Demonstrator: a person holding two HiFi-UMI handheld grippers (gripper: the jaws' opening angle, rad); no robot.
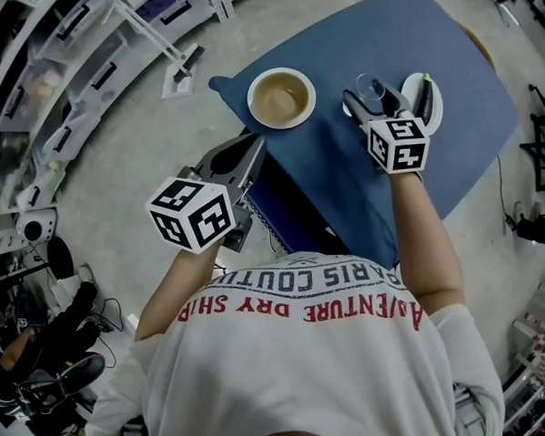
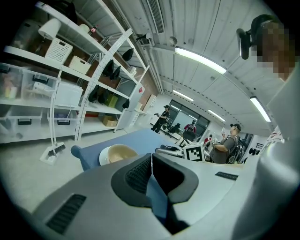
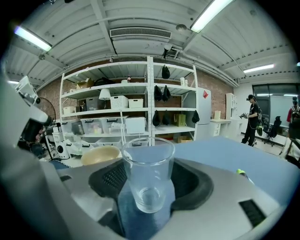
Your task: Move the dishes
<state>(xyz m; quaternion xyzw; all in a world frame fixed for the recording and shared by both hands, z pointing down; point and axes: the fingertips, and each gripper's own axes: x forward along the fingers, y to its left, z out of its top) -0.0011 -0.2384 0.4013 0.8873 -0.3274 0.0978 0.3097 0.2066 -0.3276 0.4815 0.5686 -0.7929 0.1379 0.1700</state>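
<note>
Our right gripper pinches the clear drinking glass over the blue tablecloth. Our left gripper has its jaws pressed together on nothing. We seem to be mid-carry, and next comes a gentle, upright set-down.

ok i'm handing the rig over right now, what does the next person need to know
Left gripper: jaws shut, empty, by the near edge of the blue table.
Right gripper: jaws wide around the upright glass; can't tell if the pads press it.
Things: bowl to the left, white plate with a dark utensil to the right, glass beside the plate.
Done: nothing visibly finished. Left: glass, bowl, plate.
</note>
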